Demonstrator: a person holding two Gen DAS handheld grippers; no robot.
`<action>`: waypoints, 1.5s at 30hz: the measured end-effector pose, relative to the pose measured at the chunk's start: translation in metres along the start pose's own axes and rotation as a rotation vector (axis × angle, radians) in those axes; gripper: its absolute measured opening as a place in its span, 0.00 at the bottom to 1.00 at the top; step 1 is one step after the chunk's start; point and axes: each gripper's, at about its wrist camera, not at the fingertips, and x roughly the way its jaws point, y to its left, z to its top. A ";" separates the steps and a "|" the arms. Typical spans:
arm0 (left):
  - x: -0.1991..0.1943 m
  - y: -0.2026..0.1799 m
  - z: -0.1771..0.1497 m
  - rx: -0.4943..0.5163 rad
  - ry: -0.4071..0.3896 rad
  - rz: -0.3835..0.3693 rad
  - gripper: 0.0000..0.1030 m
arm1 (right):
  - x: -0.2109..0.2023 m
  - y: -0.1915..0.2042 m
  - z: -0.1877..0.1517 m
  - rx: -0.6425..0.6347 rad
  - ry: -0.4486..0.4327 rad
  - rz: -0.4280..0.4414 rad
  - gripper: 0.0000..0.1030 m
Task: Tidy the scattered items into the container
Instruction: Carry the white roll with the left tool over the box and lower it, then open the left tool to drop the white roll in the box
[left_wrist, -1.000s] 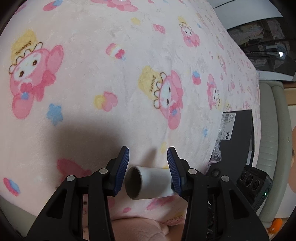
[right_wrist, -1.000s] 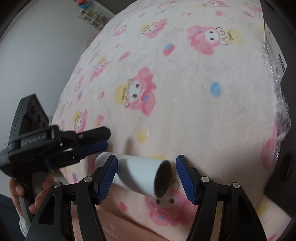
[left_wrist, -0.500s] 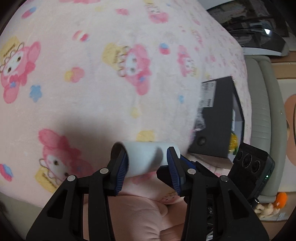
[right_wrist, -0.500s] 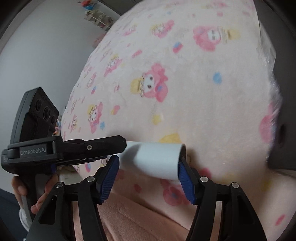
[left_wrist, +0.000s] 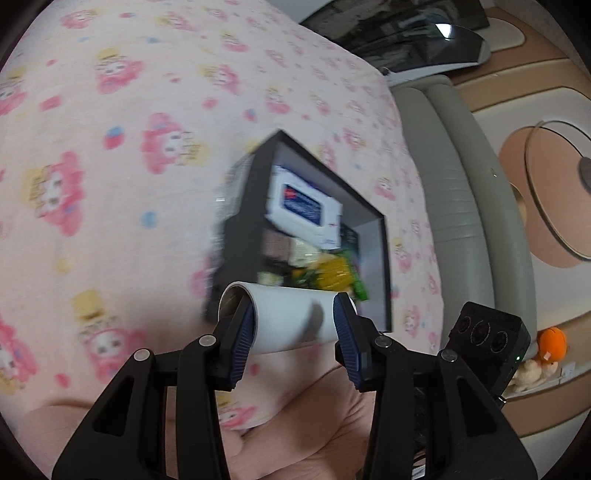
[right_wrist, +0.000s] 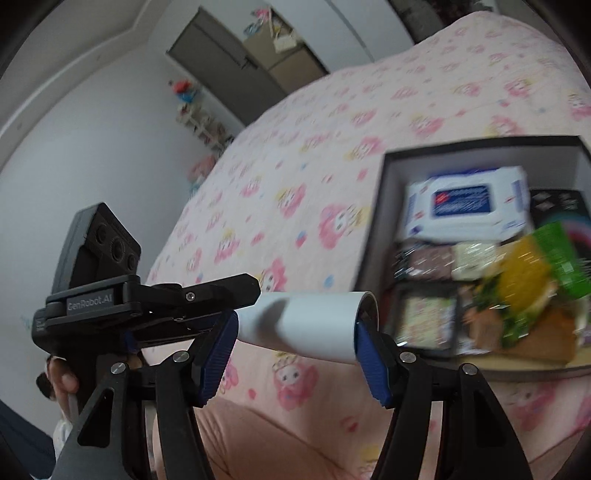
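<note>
Pink blanket (left_wrist: 155, 236) spreads wide around the black box (right_wrist: 373, 236), both grippers (left_wrist: 293, 325) (right_wrist: 295, 332) clamping one white tube (right_wrist: 314, 325).

Two wrist fisheyes, angled down close over bed; both share white tube (left_wrist: 288, 321), black box (right_wrist: 480, 147).

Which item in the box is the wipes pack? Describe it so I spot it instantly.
On the pink patterned blanket sits an open black box. The wipes pack lies flat at its far end: white with a dark blue label, larger and plainer than the colourful snack packets nearer the grippers.
</note>
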 end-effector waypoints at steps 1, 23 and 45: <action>0.011 -0.009 0.002 0.008 0.006 -0.009 0.41 | -0.007 -0.010 0.004 0.009 -0.017 -0.008 0.59; 0.131 -0.022 0.001 -0.008 0.129 0.046 0.45 | -0.020 -0.122 0.007 0.143 0.005 -0.157 0.59; 0.129 -0.049 -0.018 0.237 0.024 0.304 0.50 | -0.013 -0.105 0.000 0.000 0.005 -0.430 0.59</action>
